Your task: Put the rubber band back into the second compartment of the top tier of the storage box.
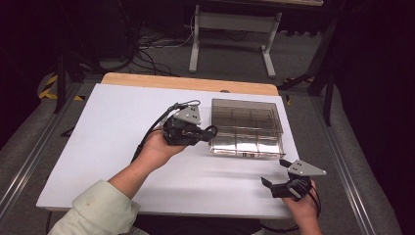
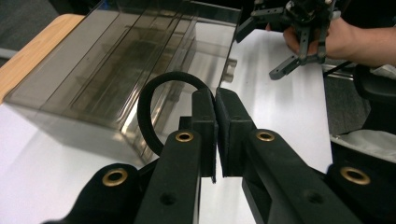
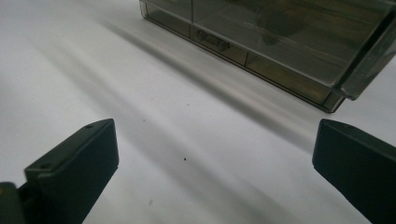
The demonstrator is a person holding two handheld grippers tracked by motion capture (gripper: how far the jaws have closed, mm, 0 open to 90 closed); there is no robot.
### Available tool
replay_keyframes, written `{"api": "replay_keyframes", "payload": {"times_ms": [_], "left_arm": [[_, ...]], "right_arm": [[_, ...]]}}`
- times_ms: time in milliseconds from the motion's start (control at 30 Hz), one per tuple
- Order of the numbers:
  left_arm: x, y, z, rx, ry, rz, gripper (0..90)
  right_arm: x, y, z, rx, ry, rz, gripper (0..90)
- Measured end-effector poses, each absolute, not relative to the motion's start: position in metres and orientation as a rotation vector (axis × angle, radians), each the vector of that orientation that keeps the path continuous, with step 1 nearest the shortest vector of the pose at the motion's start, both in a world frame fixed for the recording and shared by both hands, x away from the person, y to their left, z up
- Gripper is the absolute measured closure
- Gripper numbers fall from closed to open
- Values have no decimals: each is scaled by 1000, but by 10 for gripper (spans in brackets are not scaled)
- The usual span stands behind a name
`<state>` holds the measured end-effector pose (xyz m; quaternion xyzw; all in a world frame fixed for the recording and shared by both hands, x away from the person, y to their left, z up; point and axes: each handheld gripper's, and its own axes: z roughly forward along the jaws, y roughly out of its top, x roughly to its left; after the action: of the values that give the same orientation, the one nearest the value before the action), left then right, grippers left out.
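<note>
A white table leg frame [image 1: 230, 36] stands on the grey floor [image 1: 303, 54] past the tabletop's far edge, near black cables [image 1: 151, 49].

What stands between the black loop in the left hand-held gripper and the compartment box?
Nothing visible. The left hand-held gripper pinches the black loop right beside the clear box; whether the box top is open cannot be told.

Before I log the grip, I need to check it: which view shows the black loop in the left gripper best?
The left gripper view: the loop arcs up close from the shut jaws, in front of the box. The high view shows it small, beside the left gripper. The right gripper view looks at the box instead.
</note>
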<state>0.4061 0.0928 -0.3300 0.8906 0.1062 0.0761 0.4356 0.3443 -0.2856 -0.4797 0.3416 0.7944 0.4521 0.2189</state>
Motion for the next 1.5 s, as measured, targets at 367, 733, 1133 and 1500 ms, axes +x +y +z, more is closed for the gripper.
{"api": "replay_keyframes", "payload": {"times_ms": [367, 733, 1133, 1500], "left_arm": [[412, 62, -333, 2221, 222, 158, 869], [420, 34, -338, 2228, 199, 140, 869], [429, 14, -349, 2225, 202, 117, 869], [439, 6, -361, 2180, 238, 39, 868]], "right_arm": [[344, -285, -480, 941, 2202, 1252, 10], [344, -286, -480, 936, 2203, 1257, 10], [344, -286, -480, 936, 2204, 1259, 10], [344, -286, -480, 933, 2206, 1261, 10]]}}
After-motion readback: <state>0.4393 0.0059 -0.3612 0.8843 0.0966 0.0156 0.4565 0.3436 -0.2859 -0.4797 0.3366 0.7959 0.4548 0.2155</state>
